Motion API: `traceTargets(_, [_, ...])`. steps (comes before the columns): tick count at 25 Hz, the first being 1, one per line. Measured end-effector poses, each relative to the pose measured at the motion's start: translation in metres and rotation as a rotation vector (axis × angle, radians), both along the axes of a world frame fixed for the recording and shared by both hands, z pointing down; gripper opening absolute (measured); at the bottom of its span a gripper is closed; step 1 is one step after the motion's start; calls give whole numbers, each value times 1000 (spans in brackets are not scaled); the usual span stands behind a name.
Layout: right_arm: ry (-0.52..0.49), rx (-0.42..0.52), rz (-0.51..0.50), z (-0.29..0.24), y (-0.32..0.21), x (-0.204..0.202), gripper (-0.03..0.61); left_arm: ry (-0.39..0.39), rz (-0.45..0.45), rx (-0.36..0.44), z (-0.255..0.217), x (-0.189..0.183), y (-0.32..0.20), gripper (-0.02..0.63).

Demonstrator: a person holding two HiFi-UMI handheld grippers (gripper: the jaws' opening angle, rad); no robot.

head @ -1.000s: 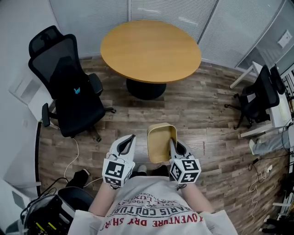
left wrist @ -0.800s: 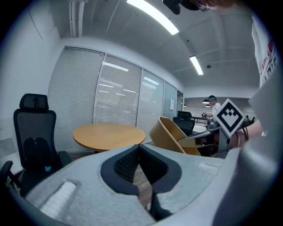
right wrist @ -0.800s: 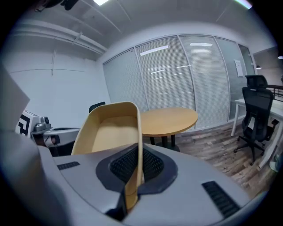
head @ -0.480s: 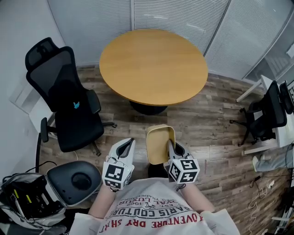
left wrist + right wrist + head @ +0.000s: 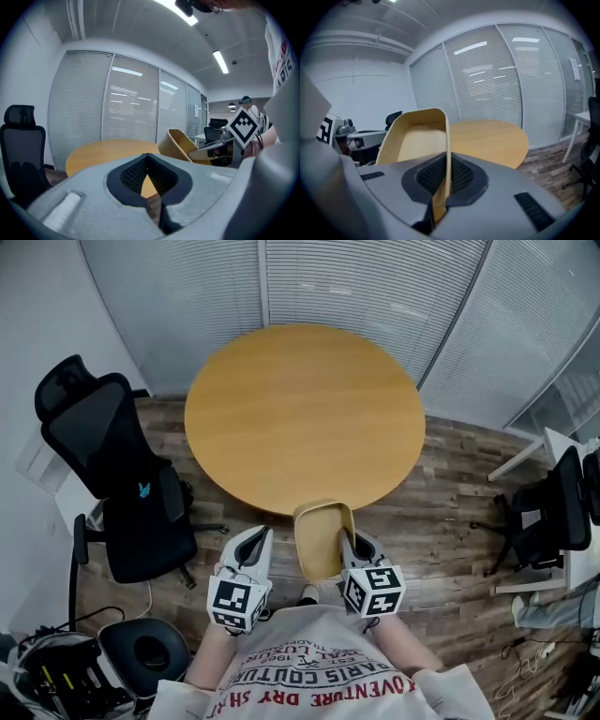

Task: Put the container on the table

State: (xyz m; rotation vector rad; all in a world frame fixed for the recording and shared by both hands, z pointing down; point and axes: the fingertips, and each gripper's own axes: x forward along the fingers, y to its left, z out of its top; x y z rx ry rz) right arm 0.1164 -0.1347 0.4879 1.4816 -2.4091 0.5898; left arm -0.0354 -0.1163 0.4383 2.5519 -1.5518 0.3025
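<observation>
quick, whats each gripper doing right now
left gripper: closed, nothing in it.
right gripper: closed on the side wall of the container, held in the air.

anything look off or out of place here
Nothing stands out. The yellow container is empty and looks intact, pinched by one wall in the right gripper and held in the air at the near edge of the round table, not yet set down. The left gripper is shut on nothing.
</observation>
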Motion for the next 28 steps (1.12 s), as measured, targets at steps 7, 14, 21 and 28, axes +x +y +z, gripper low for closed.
traceTargets(7, [-9, -29, 5, 10, -69, 17, 11, 3, -30, -13, 3, 8, -63, -2])
traceTargets(14, [-8, -43, 55, 17, -133, 21, 11, 19, -15, -25, 10, 3, -132, -2])
traceTargets(21, [14, -75, 97, 25, -217, 2, 11, 24, 34, -40, 17, -17, -225, -2])
traceTargets(28, [5, -127, 123, 41, -282, -30, 11, 30, 63, -73, 30, -47, -294, -2])
